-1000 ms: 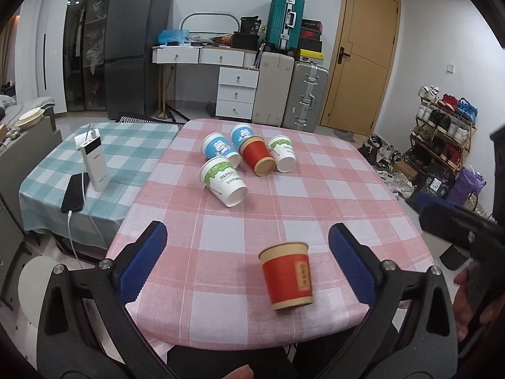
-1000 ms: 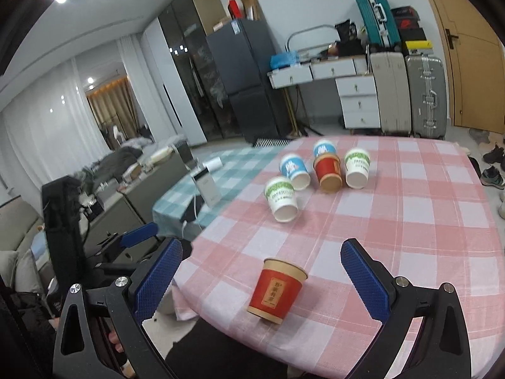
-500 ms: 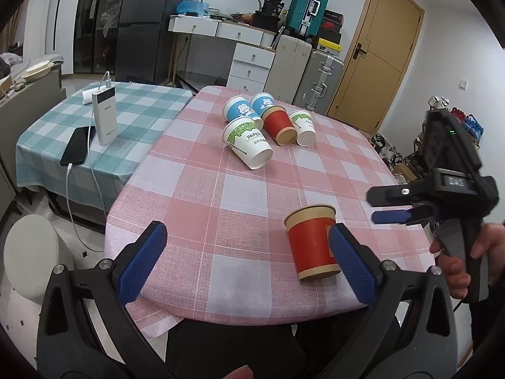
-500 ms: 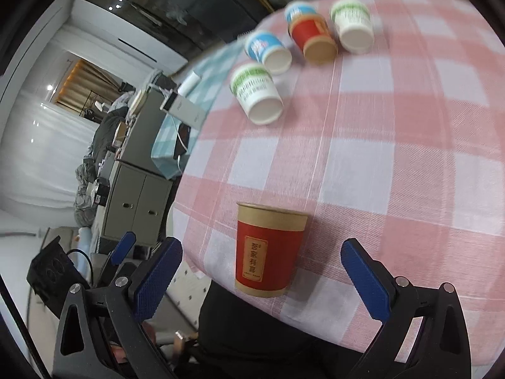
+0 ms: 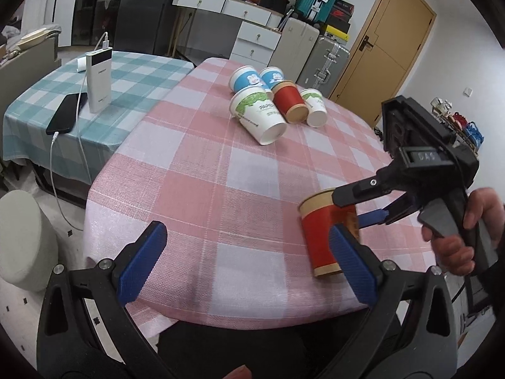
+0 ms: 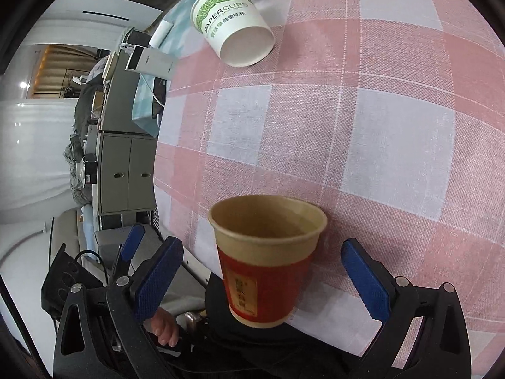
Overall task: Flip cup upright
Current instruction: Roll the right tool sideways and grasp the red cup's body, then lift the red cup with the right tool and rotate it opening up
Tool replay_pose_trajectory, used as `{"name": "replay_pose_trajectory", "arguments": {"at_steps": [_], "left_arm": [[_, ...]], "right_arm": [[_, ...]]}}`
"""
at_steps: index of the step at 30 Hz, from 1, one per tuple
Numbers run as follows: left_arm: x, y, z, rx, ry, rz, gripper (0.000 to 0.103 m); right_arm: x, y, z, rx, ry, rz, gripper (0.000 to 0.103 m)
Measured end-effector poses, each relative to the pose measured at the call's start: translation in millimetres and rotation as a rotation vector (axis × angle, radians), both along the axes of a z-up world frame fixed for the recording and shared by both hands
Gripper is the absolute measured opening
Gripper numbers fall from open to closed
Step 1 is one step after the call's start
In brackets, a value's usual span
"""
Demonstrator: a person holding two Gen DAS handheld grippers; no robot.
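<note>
A red paper cup (image 5: pixel 322 240) with a tan rim stands open end up near the front edge of the pink checked table (image 5: pixel 221 170). In the right wrist view the cup (image 6: pixel 268 271) sits between the blue pads of my right gripper (image 6: pixel 262 249), which is open, with a gap on each side. In the left wrist view that right gripper (image 5: pixel 353 205) reaches in from the right at the cup's upper half. My left gripper (image 5: pixel 246 230) is open and empty above the table's front edge, its right pad just in front of the cup.
Several paper cups lie on their sides at the far middle of the table, a green-and-white one (image 5: pixel 257 117) nearest. A power bank (image 5: pixel 99 79) and phone (image 5: pixel 66 112) rest on the teal table at left. A hand (image 5: pixel 457 237) holds the right gripper.
My right gripper has moved in and down until its open pads straddle the red cup. The left gripper has shifted left, so the cup now lies by its right pad.
</note>
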State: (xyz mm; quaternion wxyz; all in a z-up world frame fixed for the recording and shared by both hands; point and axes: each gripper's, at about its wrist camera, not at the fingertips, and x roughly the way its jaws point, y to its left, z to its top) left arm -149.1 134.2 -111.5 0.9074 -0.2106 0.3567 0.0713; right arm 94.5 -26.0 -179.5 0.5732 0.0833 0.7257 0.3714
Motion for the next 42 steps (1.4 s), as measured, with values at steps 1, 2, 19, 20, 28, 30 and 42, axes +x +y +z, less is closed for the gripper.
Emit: {"name": "replay_pose_trajectory", "arguments": {"at_steps": [1,2,19,20,28,30,42], "left_arm": [[-0.1,1.7,-1.1,0.003,-0.004,0.001,0.102],[-0.2,4.4,-1.8,0.002,-0.011,0.0,0.102],[5.8,31.7,-18.9,-0.049,-0.025,0.023,0.102],[6.5,30.7,-18.4,-0.052,-0.027,0.018,0.102],[16.5,10.8,-10.5,0.008,-0.033,-0.04,0.102],[19.2,6.1,-5.2,0.028,-0.044,-0.048,0.102],[62.5,-21.5,5.1,0.012,-0.043,-0.162,0.102]], "right_arm": [[1.5,2.8,-0.4,-0.015,-0.002,0.007,0.103],[2.7,5.8,-0.5,-0.032,-0.004,0.018,0.103],[-0.4,14.8,1.6,-0.124,-0.006,0.082,0.063],[0.0,13.4,4.6,-0.119,-0.012,0.078,0.063],[13.9,-17.6,29.4,-0.057,-0.152,-0.002,0.063],[18.6,-30.0,40.8,-0.034,-0.27,-0.028,0.063],[3.1,-123.7,103.3,0.098,-1.008,-0.274,0.063]]}}
